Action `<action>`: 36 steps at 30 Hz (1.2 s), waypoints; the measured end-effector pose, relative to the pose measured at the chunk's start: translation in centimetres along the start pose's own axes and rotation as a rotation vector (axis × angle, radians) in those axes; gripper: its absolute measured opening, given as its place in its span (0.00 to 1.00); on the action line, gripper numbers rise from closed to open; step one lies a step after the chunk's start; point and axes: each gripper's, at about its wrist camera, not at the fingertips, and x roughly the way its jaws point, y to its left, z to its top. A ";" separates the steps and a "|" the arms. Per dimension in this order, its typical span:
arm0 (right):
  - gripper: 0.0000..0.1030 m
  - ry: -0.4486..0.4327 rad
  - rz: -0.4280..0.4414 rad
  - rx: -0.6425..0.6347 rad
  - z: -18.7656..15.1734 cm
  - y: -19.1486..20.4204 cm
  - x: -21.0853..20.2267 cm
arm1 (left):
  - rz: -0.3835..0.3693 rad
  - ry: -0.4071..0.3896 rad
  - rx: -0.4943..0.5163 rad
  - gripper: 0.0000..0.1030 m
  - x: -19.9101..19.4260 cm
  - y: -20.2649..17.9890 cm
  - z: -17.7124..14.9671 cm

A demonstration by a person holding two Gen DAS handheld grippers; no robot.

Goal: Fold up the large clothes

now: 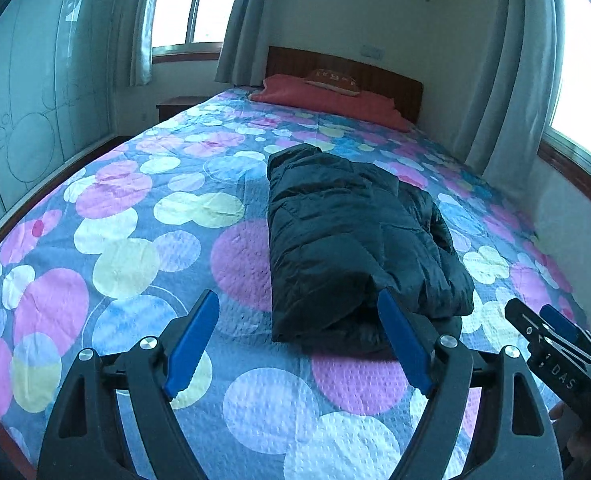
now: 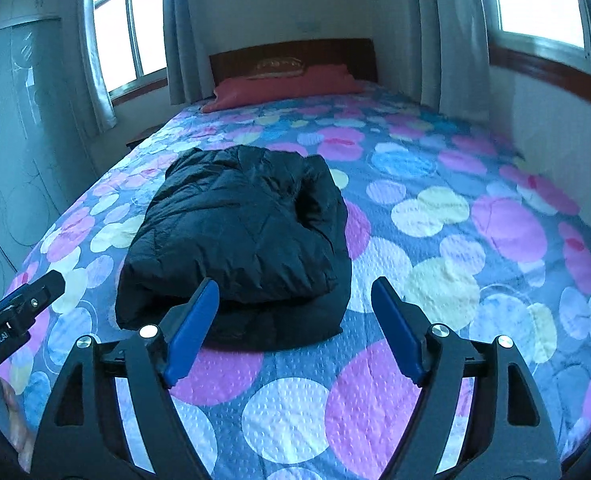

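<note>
Folded black jacket [image 1: 351, 240] lies just beyond both tongs, long axis near-to-far; left tongs [image 1: 299, 340] & right tongs [image 2: 295, 328] are spread, nothing held.

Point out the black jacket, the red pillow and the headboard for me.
black jacket [image 2: 235, 232]: right wrist view, middle of its folded top.
red pillow [image 2: 287, 86]: right wrist view, its front face.
headboard [image 1: 391, 80]: left wrist view, bare wood right of the small cushion.
</note>
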 end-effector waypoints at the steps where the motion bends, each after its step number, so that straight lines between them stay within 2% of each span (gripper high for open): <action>1: 0.76 -0.006 0.001 -0.001 0.0 0.1 -0.2 | 0.005 -0.004 0.000 0.78 -0.1 0.0 0.0; 13: 0.77 -0.008 -0.007 -0.036 -0.2 1.1 -0.2 | 0.028 -0.028 0.007 0.78 -0.7 -0.2 -0.2; 36: 0.77 -0.019 -0.001 -0.042 -0.1 1.8 -0.6 | 0.032 -0.026 0.010 0.78 -0.9 -0.2 -0.3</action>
